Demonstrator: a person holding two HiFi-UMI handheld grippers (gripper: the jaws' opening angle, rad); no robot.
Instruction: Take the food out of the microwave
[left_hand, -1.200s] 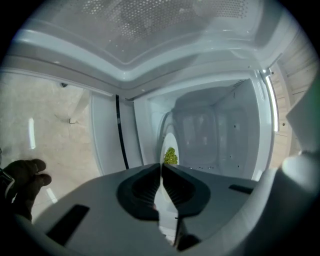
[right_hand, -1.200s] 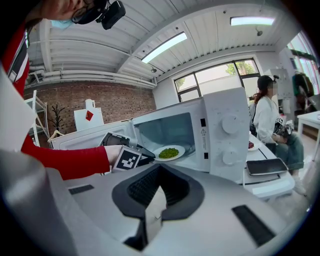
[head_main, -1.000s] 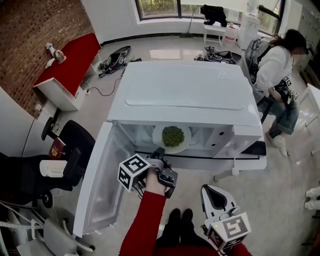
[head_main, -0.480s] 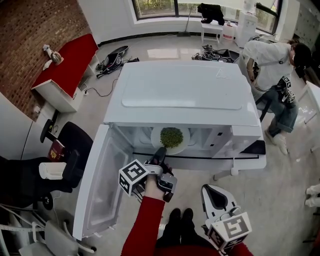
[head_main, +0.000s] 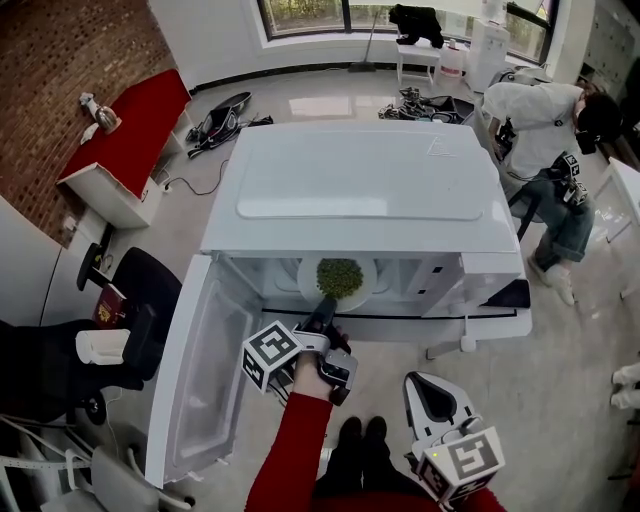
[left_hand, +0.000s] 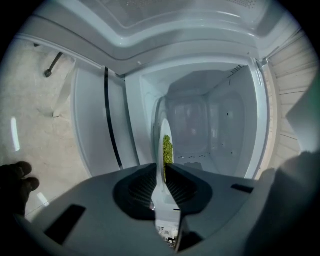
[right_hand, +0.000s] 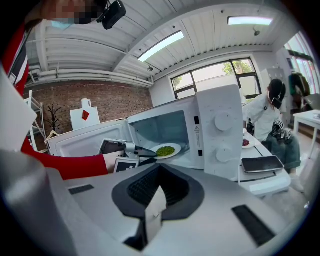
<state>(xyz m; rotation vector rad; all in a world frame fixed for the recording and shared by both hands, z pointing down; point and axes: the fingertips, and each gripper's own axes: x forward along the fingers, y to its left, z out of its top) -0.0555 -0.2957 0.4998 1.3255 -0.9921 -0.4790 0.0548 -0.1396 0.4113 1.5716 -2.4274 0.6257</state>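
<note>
Since its jaws have just been closing, the plate (head_main: 366, 287) rim, straight ahead in the microwave (head_main: 360, 190), is pinched by the left tool (head_main: 325, 306); the right tool (head_main: 430, 388) is kept closed, farther back.

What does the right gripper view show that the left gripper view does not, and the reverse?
Only the right gripper view shows the control panel with two knobs, the left gripper from the side, a red sleeve and a second person. Only the left gripper view shows the cavity's back wall close up and the plate with its rim edge-on between its jaws, which have just been closing and now press on it. Both show the white plate of green food in the microwave.
</note>
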